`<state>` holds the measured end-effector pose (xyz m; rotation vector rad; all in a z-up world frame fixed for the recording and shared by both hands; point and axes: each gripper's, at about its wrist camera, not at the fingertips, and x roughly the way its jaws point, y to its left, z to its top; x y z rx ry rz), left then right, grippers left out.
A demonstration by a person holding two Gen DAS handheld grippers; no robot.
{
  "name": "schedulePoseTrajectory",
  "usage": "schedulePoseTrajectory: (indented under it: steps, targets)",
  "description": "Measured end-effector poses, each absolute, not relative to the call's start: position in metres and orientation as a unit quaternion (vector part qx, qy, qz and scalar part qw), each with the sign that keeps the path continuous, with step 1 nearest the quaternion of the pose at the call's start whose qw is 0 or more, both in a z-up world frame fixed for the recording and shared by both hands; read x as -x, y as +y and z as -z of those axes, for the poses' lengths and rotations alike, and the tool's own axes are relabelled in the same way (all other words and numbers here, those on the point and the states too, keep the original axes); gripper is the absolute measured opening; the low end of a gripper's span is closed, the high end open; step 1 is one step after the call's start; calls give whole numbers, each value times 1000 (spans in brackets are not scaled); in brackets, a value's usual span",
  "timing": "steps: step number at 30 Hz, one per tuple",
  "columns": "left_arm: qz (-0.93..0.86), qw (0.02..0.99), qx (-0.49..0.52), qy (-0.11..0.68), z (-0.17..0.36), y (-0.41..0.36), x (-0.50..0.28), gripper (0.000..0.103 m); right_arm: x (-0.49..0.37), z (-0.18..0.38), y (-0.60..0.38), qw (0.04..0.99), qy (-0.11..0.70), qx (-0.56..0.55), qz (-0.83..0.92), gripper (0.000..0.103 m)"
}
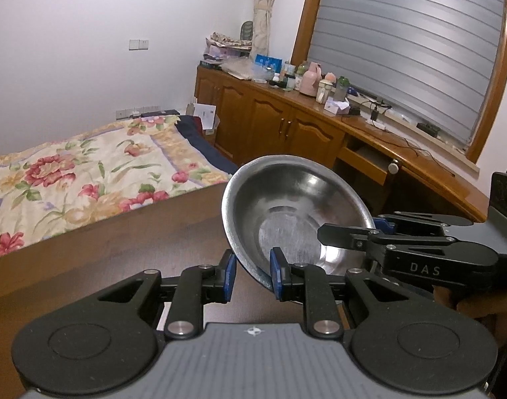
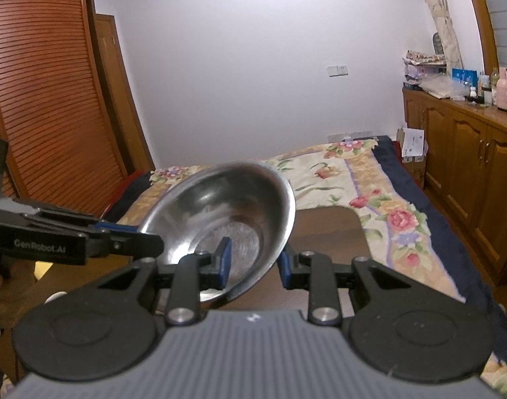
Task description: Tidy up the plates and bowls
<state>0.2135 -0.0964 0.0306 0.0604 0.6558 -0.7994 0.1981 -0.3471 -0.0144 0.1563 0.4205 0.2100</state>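
We see the bed (image 1: 87,173) w/ floral quilt filling the far side, wood cabinets (image 1: 270,123) along the window wall. Dark table (image 1: 137,249) has bare room left of the bowl, its far edge meeting the bed. Steel bowl (image 1: 286,206) is tilted, lifted above the table, held betw. both tongs: left gripper (image 1: 252,274) clenched on its near rim, right gripper (image 2: 255,261) clenched on the opposite rim. Writing: "DAS", "GenRobot.AI" on the tool bodies.

Black tool (image 1: 252,277), blue pads (image 1: 275,272)
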Motion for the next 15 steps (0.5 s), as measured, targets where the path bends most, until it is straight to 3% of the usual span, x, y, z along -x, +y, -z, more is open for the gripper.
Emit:
schedulePoseTrajectory:
  steps: [15]
  targets:
    - [378,867,-30,323,0,-61,-173,24,-168,44,-317,957,246,-75,-133,31]
